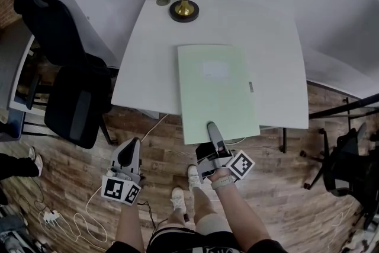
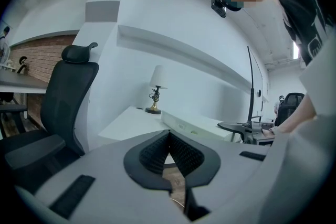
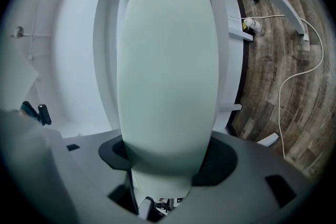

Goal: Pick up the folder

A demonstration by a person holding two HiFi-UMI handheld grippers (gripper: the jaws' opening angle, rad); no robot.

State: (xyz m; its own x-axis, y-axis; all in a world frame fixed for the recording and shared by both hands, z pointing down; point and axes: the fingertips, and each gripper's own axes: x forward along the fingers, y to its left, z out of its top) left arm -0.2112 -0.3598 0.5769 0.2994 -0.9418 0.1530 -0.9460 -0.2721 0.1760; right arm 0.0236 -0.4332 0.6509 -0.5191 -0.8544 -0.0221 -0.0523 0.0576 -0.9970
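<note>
Pale green flat paper folder lies on white table, its near edge overhanging between the wide, unclamped jaws of right hand-held gripper; left hand-held gripper closed, empty; clamp and lift remain.

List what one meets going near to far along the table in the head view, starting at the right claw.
right claw → green folder → lamp
</note>
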